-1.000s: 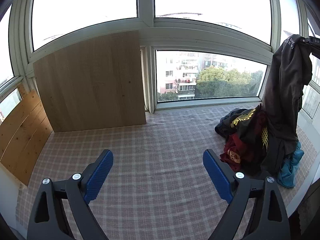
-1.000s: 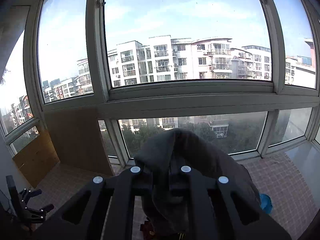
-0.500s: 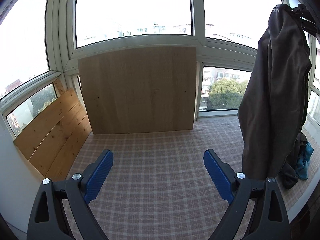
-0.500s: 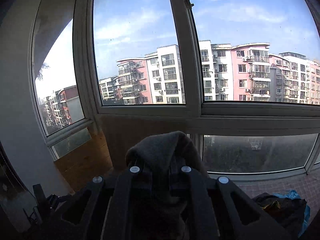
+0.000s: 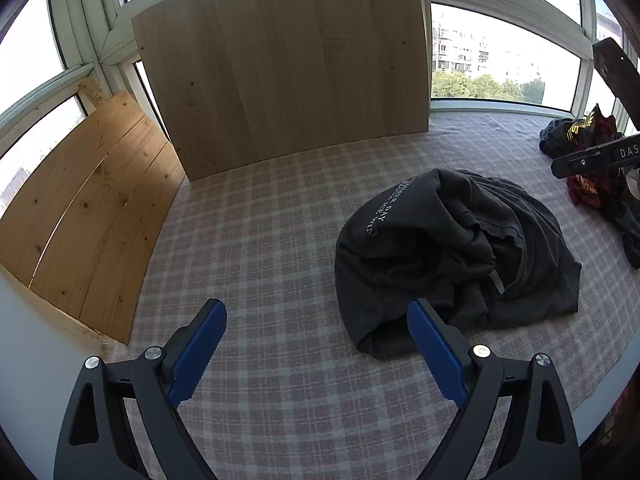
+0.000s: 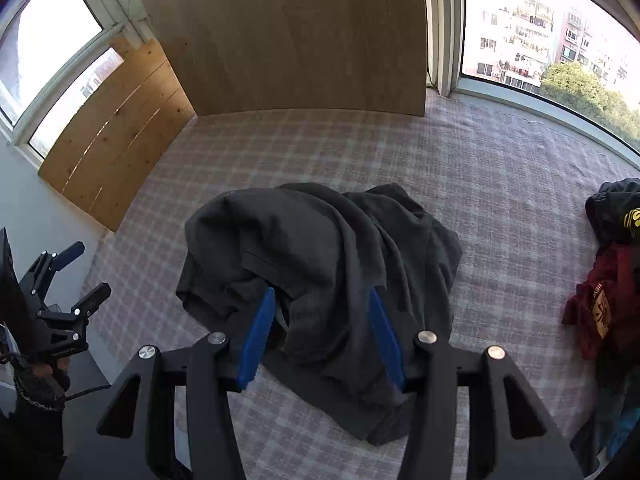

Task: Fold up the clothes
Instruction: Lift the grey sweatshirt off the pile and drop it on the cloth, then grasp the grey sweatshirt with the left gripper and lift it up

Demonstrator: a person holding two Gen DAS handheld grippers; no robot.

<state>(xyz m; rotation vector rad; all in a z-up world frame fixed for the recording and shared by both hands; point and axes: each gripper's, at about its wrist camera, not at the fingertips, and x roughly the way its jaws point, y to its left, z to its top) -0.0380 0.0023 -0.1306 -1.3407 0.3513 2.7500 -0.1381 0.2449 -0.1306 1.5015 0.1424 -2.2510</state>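
Observation:
A dark grey garment (image 5: 452, 248) with white lettering lies crumpled on the pink plaid cloth (image 5: 260, 240). My left gripper (image 5: 314, 308) is open just above the cloth, and its right finger stands at the garment's near left edge. In the right wrist view the garment (image 6: 320, 240) bunches up between the blue pads (image 6: 258, 328) of my right gripper (image 6: 322, 294), whose jaws stand apart over the near side of the heap. Part of the right gripper (image 5: 600, 156) shows at the far right of the left wrist view.
A pile of dark, red and blue clothes (image 6: 612, 280) sits at the right edge of the cloth. A large wooden board (image 5: 280, 64) leans against the window at the back, with pine planks (image 5: 80, 208) on the left. The person's gloved hand holds the left gripper (image 6: 68, 280).
The right gripper held the garment hanging high, then came down and opened, leaving it heaped on the cloth. Both views have tilted down from the windows.

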